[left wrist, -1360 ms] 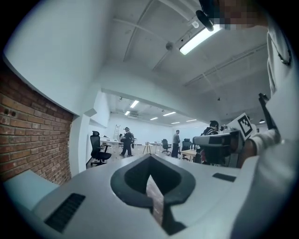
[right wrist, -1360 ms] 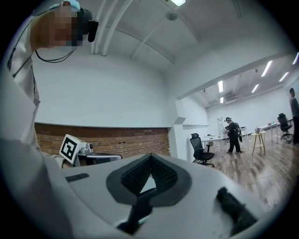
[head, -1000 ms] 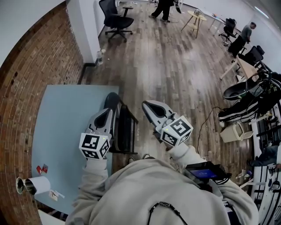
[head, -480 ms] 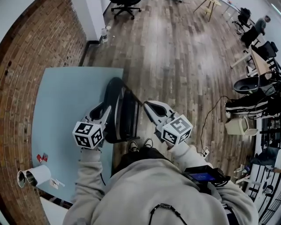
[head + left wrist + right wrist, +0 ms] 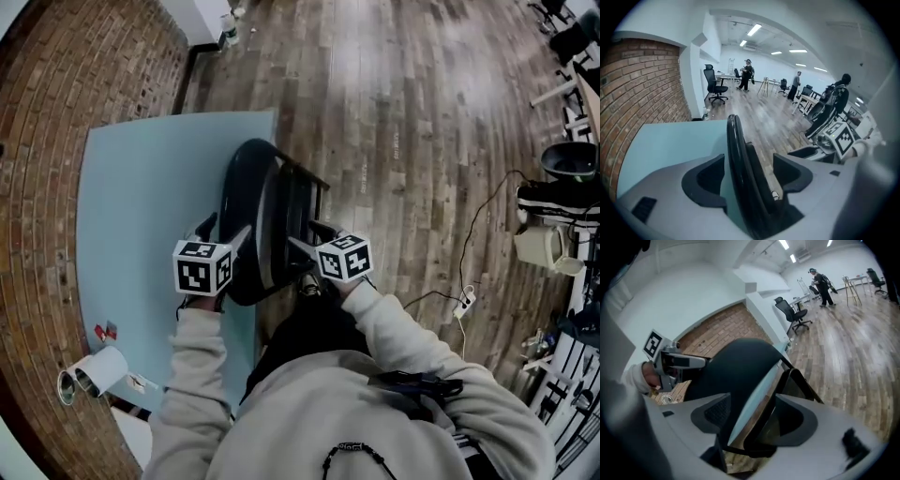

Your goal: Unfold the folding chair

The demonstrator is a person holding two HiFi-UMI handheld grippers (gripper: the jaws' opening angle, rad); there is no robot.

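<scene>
We've got the folding chair (image 5: 267, 220) dead centre in the head view, standing on edge and folded nearly flat. It sits right where the pale blue mat (image 5: 141, 206) meets the wooden floor (image 5: 412, 122). It's all black. There's a broad rounded back with a glossy, smooth rim, a flat seat panel tucked just beside it, and thin tube legs poking out toward 1 o'clock.

The left gripper (image 5: 223, 230) comes in from 7 o'clock. In its own view the left gripper (image 5: 750, 164) has its jaws spread wide, with the chair's (image 5: 740, 173) curved rim rising between them. We see a strip of mat on one side and a strip of floor on the other, so there's no squeeze there.

The right gripper (image 5: 307, 239) sits at 5 o'clock of the chair. In its own view the right gripper (image 5: 752, 408) also has its jaws parted. They straddle the chair (image 5: 736, 366), with the dark back near one jaw and the seat panel near the other.

Out toward 9 o'clock the mat runs up to a red brick wall (image 5: 47, 112), rough and mortared. From 12 round to 3 o'clock it's long brown planks with a soft sheen.

A paper roll (image 5: 94, 373) lies at 8 o'clock, near the mat's corner, and a white power strip (image 5: 461, 302) rests on the planks at 4 o'clock. In the left gripper view we can see a black office chair (image 5: 714, 84) well off in the bright white room.
</scene>
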